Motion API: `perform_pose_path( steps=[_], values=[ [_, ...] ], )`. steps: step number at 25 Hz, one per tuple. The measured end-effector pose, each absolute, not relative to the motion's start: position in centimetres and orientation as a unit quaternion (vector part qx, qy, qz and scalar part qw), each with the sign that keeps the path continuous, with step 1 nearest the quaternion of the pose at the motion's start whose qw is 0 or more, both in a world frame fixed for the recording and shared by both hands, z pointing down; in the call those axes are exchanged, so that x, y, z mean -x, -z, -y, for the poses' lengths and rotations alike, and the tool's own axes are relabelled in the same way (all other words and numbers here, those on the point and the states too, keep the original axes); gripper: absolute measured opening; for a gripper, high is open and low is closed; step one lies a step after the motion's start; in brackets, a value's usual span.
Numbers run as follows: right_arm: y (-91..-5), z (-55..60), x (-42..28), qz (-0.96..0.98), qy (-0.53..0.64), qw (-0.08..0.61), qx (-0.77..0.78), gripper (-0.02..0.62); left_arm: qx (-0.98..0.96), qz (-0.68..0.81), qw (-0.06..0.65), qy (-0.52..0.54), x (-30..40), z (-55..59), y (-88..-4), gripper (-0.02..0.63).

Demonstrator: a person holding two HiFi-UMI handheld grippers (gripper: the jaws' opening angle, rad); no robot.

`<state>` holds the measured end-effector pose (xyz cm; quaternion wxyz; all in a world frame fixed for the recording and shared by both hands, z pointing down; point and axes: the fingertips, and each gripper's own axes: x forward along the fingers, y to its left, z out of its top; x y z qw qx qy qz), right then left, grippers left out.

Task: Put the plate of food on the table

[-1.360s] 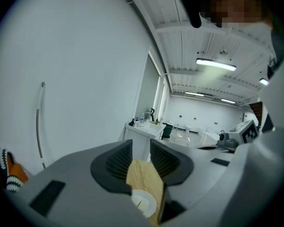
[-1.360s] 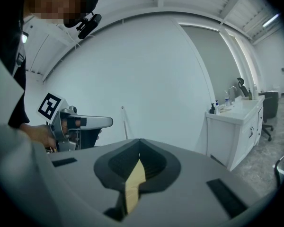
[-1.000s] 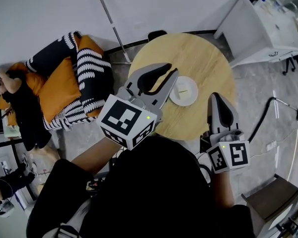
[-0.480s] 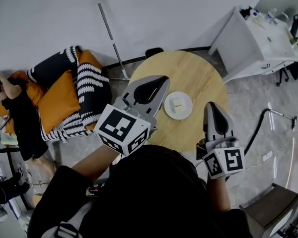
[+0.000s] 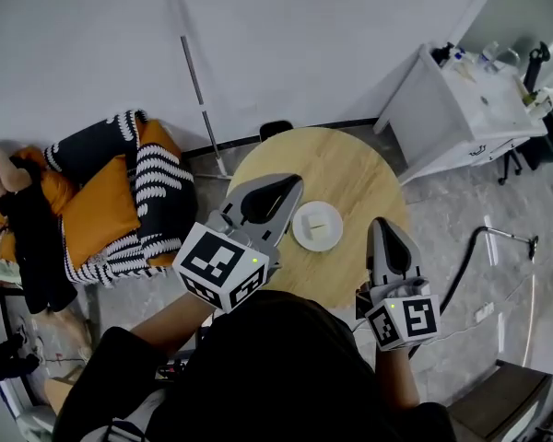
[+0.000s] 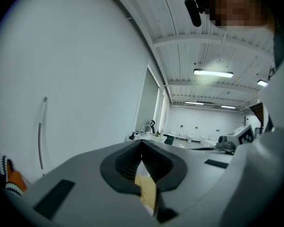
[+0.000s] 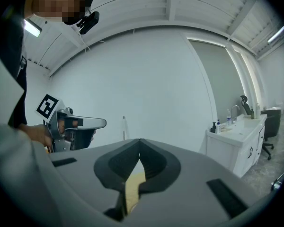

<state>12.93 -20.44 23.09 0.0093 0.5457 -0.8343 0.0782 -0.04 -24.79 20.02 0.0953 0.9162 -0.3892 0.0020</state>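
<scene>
Pale wood is the surface of the round table (image 5: 350, 178), and the white plate (image 5: 301, 238) sits flat on it, toward the edge nearest me. A small pale yellow piece of food (image 5: 319, 226) lies at the plate's middle.

My left gripper (image 5: 290, 185) hangs above the table's left part, its tip just beside the plate in the head view. Its jaws are pressed together with nothing between them. My right gripper (image 5: 380, 223) is at the table's right edge, with the plate lying between the two grippers. Its jaws are likewise closed tight and empty. Neither gripper touches the plate.

Left of the table stands a seat piled with orange and black-and-white striped cushions (image 5: 120, 210). A white cabinet (image 5: 442, 109) stands to the right, well apart from the table. A thin pole (image 5: 195, 76) leans against the white wall behind.
</scene>
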Motion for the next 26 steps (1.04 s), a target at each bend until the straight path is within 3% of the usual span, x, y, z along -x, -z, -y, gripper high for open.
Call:
perform_pose_path(
  steps=[26],
  values=[
    [-23.6, 21.5, -11.6, 0.837, -0.079, 0.021, -0.541, 0.008, -0.913, 0.392, 0.110, -0.009, 1.8, 25.6, -20.7, 0.006]
  ],
)
